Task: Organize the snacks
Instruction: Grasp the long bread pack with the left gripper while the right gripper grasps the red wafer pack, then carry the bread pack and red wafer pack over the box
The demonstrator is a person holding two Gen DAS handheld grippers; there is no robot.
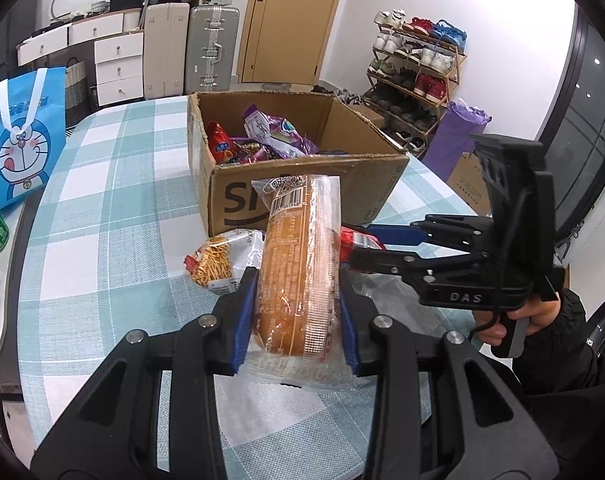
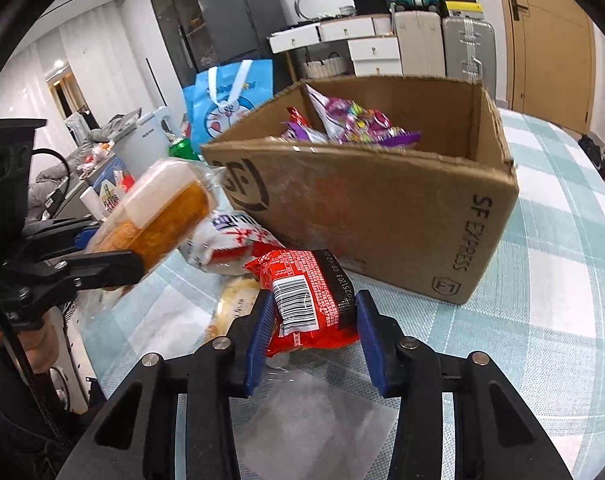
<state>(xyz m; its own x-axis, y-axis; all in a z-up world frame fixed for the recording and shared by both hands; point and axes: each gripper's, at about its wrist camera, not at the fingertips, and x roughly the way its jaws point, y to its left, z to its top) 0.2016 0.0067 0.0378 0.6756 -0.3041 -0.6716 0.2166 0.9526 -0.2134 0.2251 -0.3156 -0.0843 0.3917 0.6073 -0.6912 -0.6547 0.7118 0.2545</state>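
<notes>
1. The left tool (image 1: pixel 296 320) is clamped on a clear-wrapped bread loaf (image 1: pixel 298 272), its blue pads pressing the packet's two flat sides so the loaf stands on end, lifted off the desk (image 1: pixel 102 184). That grip likely suits dropping it lengthwise into the cardboard box (image 1: pixel 302 184) just ahead.
2. The right tool (image 2: pixel 312 320) is closed on a red snack packet (image 2: pixel 310 300), barcode side up, holding it low over the desk near the box's front corner; both loads seem bound for the same box.
3. The box sits open-topped on the checked cloth and already holds purple and red packets (image 1: pixel 270 136), so the sorting looks partly done.
4. Other snacks lie on the desk by the box: a packet of thin orange sticks (image 1: pixel 218 260) and, under the right tool's reach, a pale bun packet (image 2: pixel 234 304).
5. The left wrist view shows the box's interior from above and the right tool from its side, gripping red wrapping.
6. The right wrist view alone shows the box's side lettering, the loaf's white-topped face, and a red-and-white packet (image 2: pixel 230 240) beneath the loaf that the left view hides.
7. A blue cartoon bag (image 1: pixel 18 140) stands at the desk's far edge, well apart from the work.
</notes>
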